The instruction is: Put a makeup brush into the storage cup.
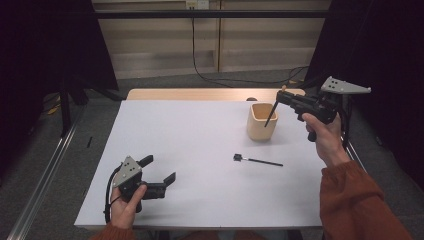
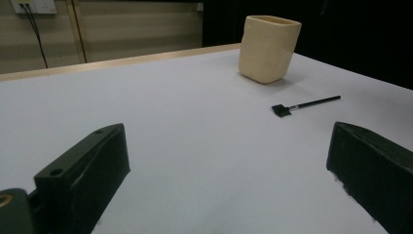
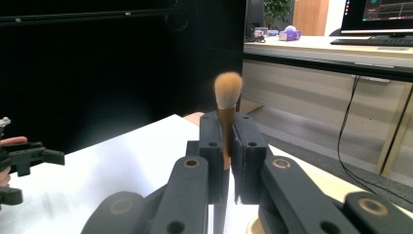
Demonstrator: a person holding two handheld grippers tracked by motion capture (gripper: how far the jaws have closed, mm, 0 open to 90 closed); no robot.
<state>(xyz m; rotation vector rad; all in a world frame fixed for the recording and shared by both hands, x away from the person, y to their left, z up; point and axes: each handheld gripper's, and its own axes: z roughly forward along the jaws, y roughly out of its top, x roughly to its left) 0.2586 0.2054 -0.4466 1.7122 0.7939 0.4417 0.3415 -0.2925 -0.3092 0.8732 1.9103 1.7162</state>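
Worktop (image 1: 200,150): white sheet over a wooden top, whose bare edge shows along the far side.
Cup (image 1: 262,121): cream, square-sided, upright at the far right of the worktop.
Left hand-held gripper (image 1: 161,171): held low over the near left corner, jaws spread wide apart, nothing between them; in its own view the jaws frame bare worktop, with the cup (image 2: 268,48) beyond.
Right hand-held gripper (image 1: 281,96): raised above and just right of the cup, jaws clenched on a makeup brush (image 1: 270,115).
Makeup brush: in the right gripper view (image 3: 227,114) its copper-coloured collar sits pinched between the jaws, tan bristles standing above them; in the high view its dark handle slants down into the cup's mouth.
Small brush (image 1: 257,160): thin, black, flat-headed, lying on the worktop near the cup, apart from both grippers.
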